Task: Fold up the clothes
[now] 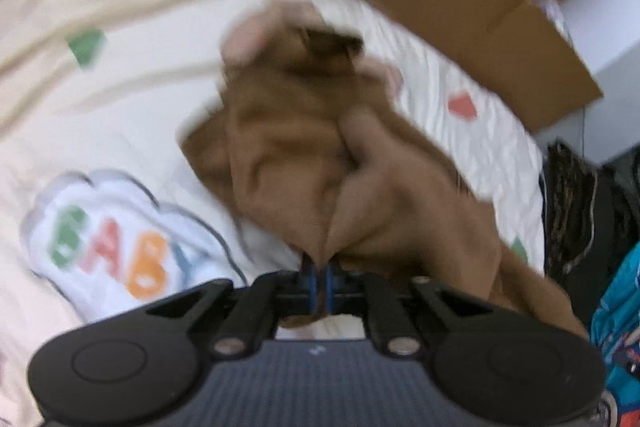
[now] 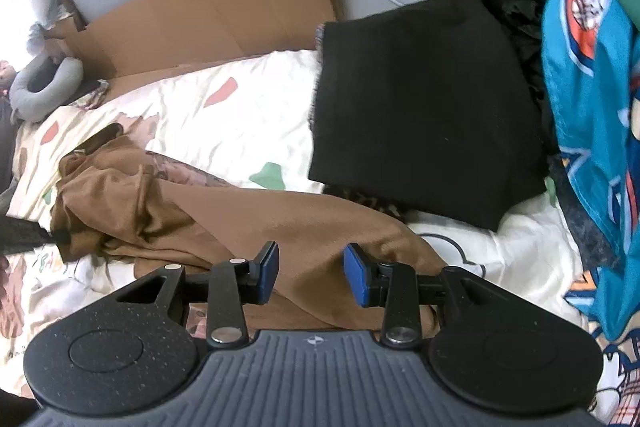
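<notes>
The brown, soft-knit garment (image 2: 224, 223) lies crumpled across a cream quilted bedspread with coloured patches (image 2: 248, 115), its bulk bunched toward the left and one flat tail running under the right gripper's fingers. In the left wrist view the same garment (image 1: 288, 147) is blurred and fills the middle, a gathered fold of it rising straight out of the left gripper (image 1: 320, 279), whose blue-padded jaws are clenched tight on that pinch of cloth. That view alone shows a white cloud-shaped patch lettered "BABY" (image 1: 116, 247) on the bedspread, just left of the cloth.

The right wrist view shows what the other cannot: the right gripper (image 2: 311, 277) stands released, its blue pads apart, low over the garment's flat tail with nothing between them. Whether the pads touch the cloth below cannot be told. At the far left edge a dark, narrow shape reaches into the bunched end of the garment; it may be the other gripper, but it is too cropped to tell.

Beyond the garment, a folded black cloth (image 2: 420, 115) rests on the bedspread to the right, and a bright blue printed fabric (image 2: 592, 99) hangs at the right edge. A flattened brown cardboard sheet (image 2: 212, 23) stands behind the bed, with a grey ring-shaped cushion (image 2: 44, 87) at the left.
</notes>
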A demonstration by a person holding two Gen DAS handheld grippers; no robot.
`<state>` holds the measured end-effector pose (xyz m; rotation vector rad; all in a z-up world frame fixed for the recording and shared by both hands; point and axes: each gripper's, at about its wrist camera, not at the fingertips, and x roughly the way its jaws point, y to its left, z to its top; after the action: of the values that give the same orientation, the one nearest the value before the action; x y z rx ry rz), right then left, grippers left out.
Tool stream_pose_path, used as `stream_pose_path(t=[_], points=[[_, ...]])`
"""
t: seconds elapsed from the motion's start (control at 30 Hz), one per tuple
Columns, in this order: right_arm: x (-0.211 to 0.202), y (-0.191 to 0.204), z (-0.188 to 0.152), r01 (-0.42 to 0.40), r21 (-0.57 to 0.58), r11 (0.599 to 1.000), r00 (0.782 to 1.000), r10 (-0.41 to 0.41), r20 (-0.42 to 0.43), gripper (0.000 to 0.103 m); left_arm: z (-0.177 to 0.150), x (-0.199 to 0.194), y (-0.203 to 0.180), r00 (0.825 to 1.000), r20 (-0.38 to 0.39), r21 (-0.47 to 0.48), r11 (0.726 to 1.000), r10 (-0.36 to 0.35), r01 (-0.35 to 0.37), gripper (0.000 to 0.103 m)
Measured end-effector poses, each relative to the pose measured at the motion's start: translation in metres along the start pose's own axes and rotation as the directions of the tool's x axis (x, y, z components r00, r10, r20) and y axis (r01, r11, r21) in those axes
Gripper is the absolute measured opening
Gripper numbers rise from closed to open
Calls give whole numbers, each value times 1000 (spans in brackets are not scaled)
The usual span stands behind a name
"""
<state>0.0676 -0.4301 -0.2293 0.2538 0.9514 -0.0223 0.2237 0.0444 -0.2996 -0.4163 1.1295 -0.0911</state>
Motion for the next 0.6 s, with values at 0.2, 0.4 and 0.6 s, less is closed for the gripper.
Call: stream_pose_path(t=[0.2,0.4,0.6], points=[[-2,11,11,-33,-24,999,999,33,22,43,42,-52,9,994,105,21,1000,18,-21,3],[-6,19,20,-59,-33,998,997,61,45,43,72,-97,12,980,194,46,997,48,-58,3],[-7,26,27,-79,-43,996,995,82,57,43,65,-132,35,971,210,42,991,113,-124,3]])
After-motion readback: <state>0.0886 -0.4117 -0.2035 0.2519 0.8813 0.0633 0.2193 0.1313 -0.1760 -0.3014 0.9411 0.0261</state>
